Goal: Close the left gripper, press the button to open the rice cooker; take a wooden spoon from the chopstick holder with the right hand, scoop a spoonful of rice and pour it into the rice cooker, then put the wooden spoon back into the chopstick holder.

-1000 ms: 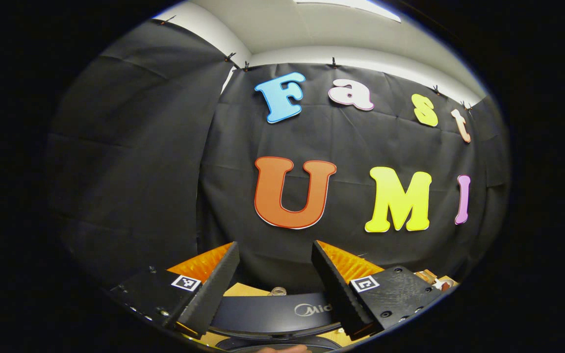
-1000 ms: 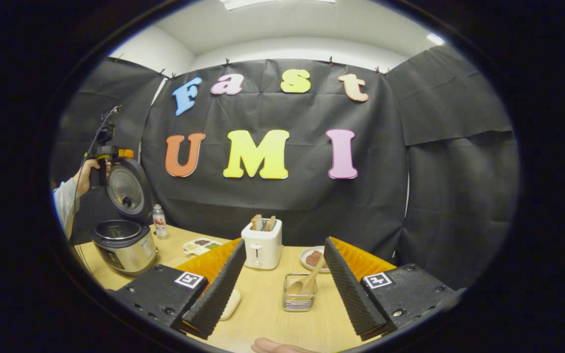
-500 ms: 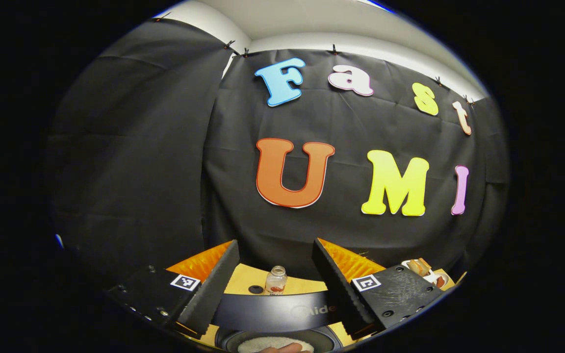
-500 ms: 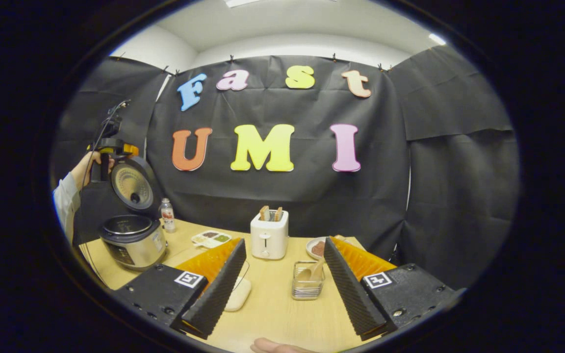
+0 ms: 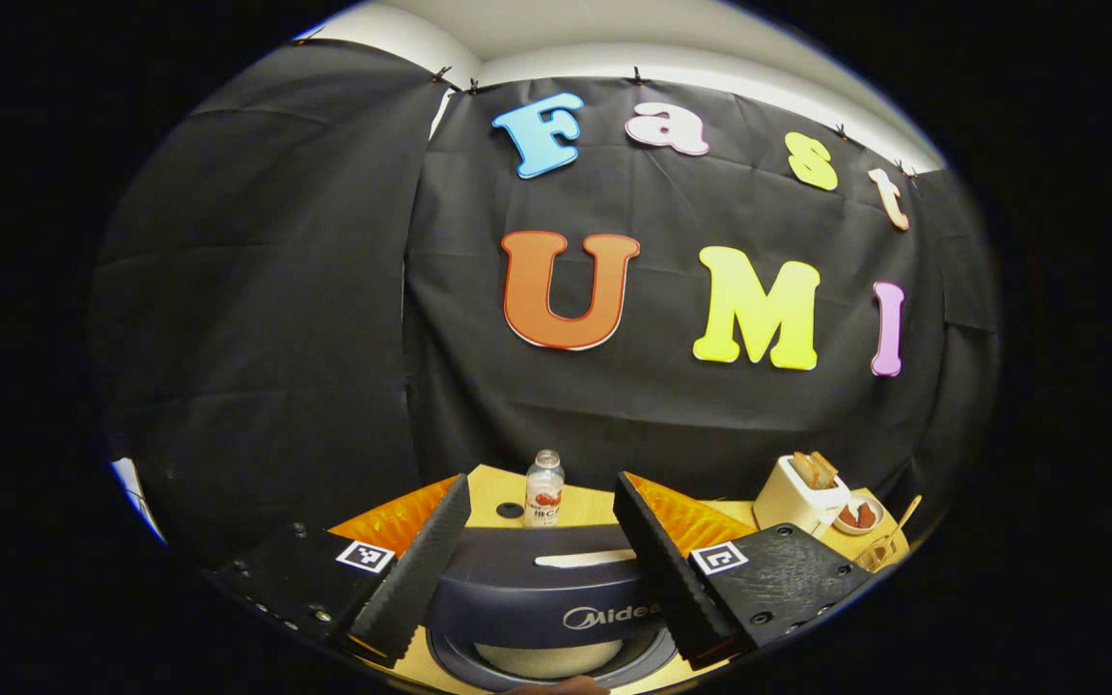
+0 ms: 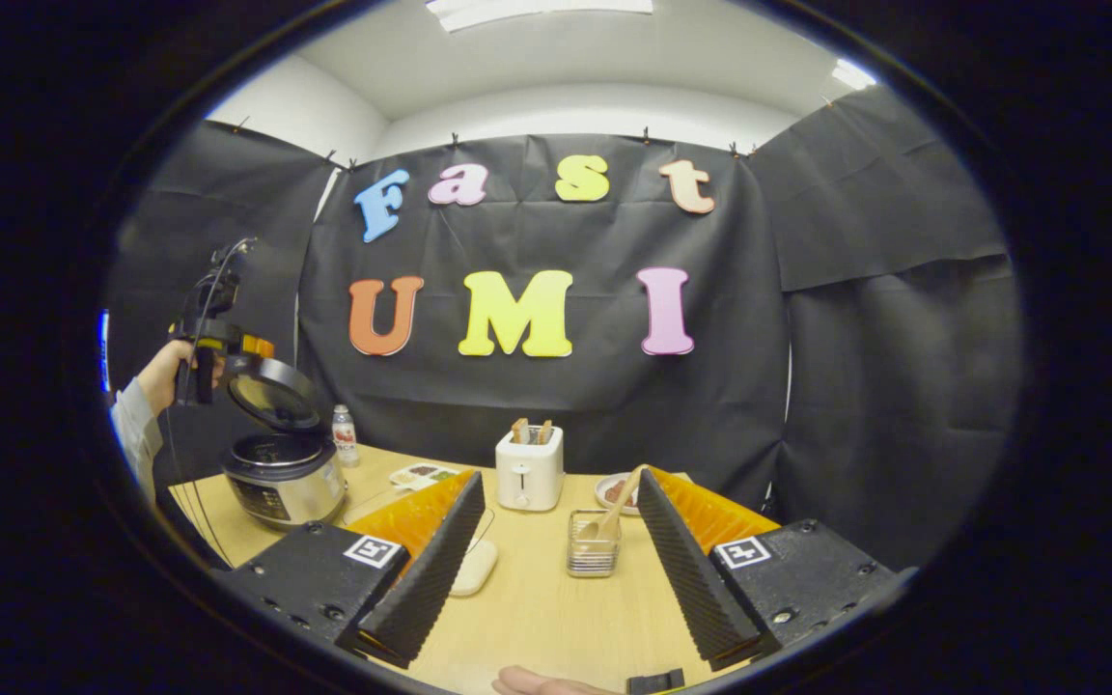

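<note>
- the left gripper (image 5: 542, 555) is spread wide, with the rice cooker's lid (image 5: 542, 594) between its fingers but not pinched
- the right gripper (image 6: 556, 550) is spread wide and holds nothing
- the rice cooker (image 6: 284, 475) stands on the table (image 6: 537, 608), well left of the toaster (image 6: 529, 467), with its lid half raised
- the wooden spoon (image 6: 611, 514) leans in the chopstick holder (image 6: 594, 556), just in front of the toaster
</note>
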Motion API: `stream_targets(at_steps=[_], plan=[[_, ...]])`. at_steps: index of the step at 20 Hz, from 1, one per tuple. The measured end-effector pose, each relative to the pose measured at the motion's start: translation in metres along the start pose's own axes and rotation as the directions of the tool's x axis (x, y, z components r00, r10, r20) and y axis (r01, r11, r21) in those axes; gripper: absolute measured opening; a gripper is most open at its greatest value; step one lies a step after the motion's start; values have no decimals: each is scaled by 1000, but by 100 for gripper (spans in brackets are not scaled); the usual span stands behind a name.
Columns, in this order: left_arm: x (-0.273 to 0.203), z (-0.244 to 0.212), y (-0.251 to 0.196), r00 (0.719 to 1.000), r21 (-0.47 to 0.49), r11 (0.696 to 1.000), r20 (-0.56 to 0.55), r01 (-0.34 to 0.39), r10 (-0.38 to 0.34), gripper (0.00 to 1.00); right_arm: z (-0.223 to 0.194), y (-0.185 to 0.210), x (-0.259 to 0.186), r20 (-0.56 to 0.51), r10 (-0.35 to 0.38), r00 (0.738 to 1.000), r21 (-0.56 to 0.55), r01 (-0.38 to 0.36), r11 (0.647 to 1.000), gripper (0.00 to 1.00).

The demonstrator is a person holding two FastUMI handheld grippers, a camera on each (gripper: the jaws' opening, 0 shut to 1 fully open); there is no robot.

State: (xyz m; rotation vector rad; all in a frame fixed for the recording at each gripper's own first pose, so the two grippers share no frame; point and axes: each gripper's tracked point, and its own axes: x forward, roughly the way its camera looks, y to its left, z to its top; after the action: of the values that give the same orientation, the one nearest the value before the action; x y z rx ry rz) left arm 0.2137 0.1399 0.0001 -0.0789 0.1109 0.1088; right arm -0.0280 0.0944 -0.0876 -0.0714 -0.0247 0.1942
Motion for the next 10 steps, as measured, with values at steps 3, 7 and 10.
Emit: stream_targets(at_steps=[3, 7, 10], plan=[[-11, -26, -4, 998, 13, 1000, -55, 12, -11, 96, 6, -12, -12, 36, -47, 998, 12, 47, 999, 100], [-21, -62, -9, 990, 25, 1000, -140, 17, -13, 96, 12, -5, -32, 57, -54, 997, 15, 53, 998, 100], [-28, -79, -16, 992, 43, 999, -129, 13, -8, 96, 29, 7, -46, 86, -50, 995, 44, 47, 998, 100]])
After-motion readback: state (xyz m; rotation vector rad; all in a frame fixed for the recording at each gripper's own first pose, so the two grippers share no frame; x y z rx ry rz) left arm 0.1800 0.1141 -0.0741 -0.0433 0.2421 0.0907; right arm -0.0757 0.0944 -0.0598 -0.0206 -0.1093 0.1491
